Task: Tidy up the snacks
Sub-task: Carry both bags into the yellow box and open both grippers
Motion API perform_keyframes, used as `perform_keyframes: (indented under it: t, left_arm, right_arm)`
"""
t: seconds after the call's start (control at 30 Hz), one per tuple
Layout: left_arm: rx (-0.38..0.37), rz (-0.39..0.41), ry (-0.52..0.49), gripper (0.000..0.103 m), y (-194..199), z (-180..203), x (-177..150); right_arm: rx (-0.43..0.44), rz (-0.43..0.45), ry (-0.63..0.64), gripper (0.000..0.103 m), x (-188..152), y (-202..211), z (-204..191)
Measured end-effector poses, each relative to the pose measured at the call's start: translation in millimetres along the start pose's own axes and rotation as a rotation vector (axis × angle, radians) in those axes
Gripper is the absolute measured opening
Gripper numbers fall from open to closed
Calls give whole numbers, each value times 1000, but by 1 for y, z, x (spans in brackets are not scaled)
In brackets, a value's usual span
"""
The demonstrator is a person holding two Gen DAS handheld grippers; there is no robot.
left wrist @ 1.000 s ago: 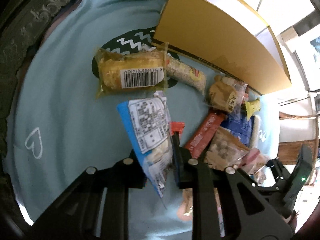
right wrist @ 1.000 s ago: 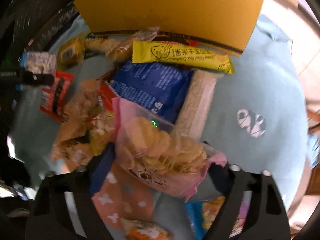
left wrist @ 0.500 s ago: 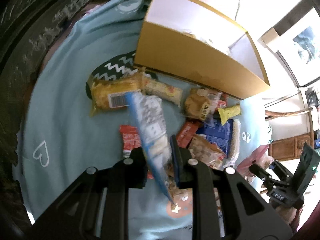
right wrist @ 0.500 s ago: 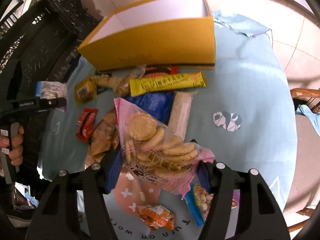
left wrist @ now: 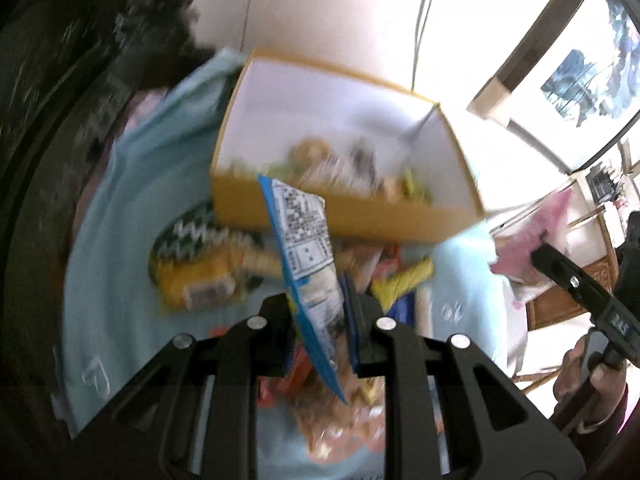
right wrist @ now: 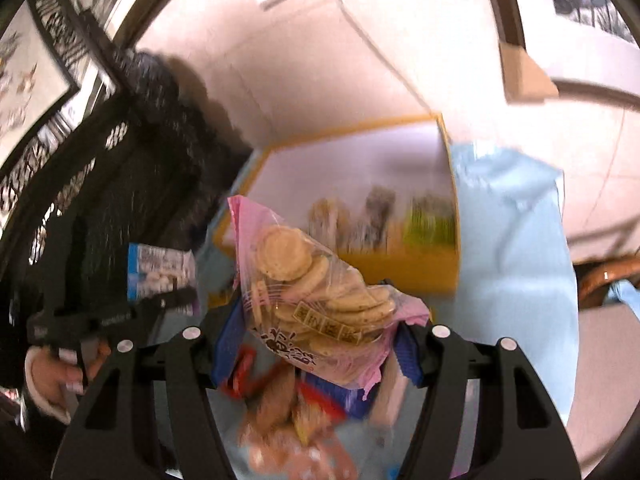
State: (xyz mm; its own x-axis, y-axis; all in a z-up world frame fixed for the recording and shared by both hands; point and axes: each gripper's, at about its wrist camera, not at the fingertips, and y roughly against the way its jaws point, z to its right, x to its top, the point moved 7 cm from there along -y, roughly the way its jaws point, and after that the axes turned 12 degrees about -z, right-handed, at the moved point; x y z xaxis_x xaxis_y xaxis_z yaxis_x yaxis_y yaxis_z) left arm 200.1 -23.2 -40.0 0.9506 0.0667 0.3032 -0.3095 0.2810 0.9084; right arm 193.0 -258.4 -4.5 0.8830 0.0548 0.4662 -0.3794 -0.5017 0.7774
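My left gripper [left wrist: 320,320] is shut on a blue-and-white snack packet [left wrist: 304,256] that stands up edge-on between the fingers, lifted above the table. My right gripper [right wrist: 316,344] is shut on a pink bag of round crackers [right wrist: 320,292], also held in the air. An open yellow box [left wrist: 344,216] with white inner walls lies behind both packets, with several snacks blurred inside it. In the right wrist view the left gripper [right wrist: 172,300] and its packet [right wrist: 160,272] show at the left. In the left wrist view the right gripper [left wrist: 560,276] and the pink bag [left wrist: 524,240] show at the right.
Several loose snacks lie on the light-blue cloth [left wrist: 132,240] in front of the box, among them a yellow wrapped cake [left wrist: 196,280] and a yellow bar [left wrist: 404,280]. Dark carved furniture [right wrist: 100,184] stands at the left, a wooden chair [right wrist: 608,276] at the right. A hand [left wrist: 592,376] holds each tool.
Both grippers have risen from the snack pile with their packets. Both views have tilted up, so the inside of the yellow box now shows. The picture is blurred by the motion.
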Motion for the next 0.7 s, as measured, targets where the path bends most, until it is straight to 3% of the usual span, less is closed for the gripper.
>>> perform_keyframes:
  t: [0.1, 0.23, 0.3, 0.33, 0.37, 0.43, 0.53, 0.7]
  left_arm:
    - [-17, 30, -6, 19, 1, 13, 39]
    - [10, 7, -23, 19, -25, 25, 96]
    - [25, -22, -20, 49, -44, 26, 115]
    - [39, -37, -12, 88, -56, 26, 124]
    - [103, -30, 6, 97, -62, 22, 130]
    - [147, -8, 9, 97, -65, 19, 133]
    - [118, -17, 6, 97, -65, 17, 124]
    - [88, -29, 38, 97, -55, -3, 89]
  right_arm:
    - [11, 23, -49, 65, 37, -19, 7]
    - [3, 23, -152, 66, 75, -56, 29]
    - [-34, -12, -179, 67, 82, -79, 39]
    - [-67, -45, -201, 69, 84, -90, 44]
    - [-114, -79, -231, 70, 83, -100, 50]
    - [-109, -66, -235, 74, 80, -101, 50]
    - [-141, -43, -200, 76, 72, -92, 49]
    - [-104, -34, -211, 76, 42, -70, 50]
